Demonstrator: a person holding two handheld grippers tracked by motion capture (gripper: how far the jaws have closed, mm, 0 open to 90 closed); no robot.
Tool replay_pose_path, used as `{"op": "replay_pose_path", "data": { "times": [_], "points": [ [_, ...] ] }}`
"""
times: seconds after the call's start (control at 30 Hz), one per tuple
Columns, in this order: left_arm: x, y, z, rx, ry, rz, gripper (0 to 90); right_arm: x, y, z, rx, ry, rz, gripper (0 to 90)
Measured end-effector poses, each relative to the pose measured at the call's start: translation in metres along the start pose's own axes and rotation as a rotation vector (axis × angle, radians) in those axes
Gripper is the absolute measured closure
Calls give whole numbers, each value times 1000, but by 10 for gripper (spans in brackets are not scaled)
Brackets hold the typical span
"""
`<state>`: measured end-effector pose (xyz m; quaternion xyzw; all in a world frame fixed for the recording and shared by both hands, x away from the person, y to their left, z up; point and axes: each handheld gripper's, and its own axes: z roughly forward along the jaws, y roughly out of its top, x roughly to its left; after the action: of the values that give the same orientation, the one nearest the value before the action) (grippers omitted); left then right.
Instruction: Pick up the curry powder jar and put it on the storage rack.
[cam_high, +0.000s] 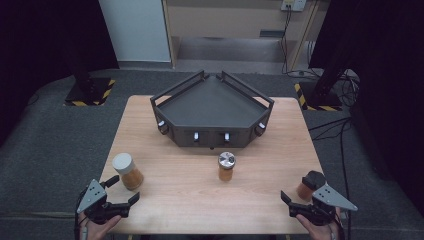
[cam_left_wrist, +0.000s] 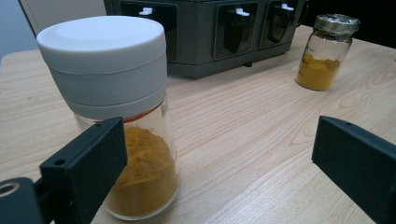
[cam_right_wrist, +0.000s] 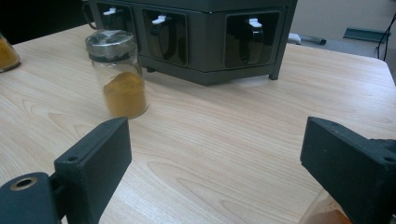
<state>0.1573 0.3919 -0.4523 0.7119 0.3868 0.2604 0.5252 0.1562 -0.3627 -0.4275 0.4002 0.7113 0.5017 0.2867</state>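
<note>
Both grippers wide open, holding nothing, at the bottom of the frame.
Left gripper (cam_high: 121, 190) sits just beside the white-lidded jar (cam_high: 128, 171), lower left; right gripper (cam_high: 293, 195) near a dark-lidded jar (cam_high: 310, 184), lower right; silver-lidded jar (cam_high: 226, 166) stands mid-table.
</note>
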Motion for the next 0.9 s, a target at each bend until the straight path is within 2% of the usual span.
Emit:
{"op": "replay_pose_path", "data": {
  "times": [0.27,0.4,0.57,0.9],
  "points": [
    [2,0,1,-2,-6,-14,23,-3,-1,2,10,11,8,83],
    [1,0,0,4,-5,-3,23,-3,0,1,13,16,12,82],
    [2,-1,-1,-3,-7,-14,23,-1,1,2,14,19,-6,83],
    [3,-1,-1,-7,-10,-13,23,-4,0,2,8,24,10,84]
  ]
}}
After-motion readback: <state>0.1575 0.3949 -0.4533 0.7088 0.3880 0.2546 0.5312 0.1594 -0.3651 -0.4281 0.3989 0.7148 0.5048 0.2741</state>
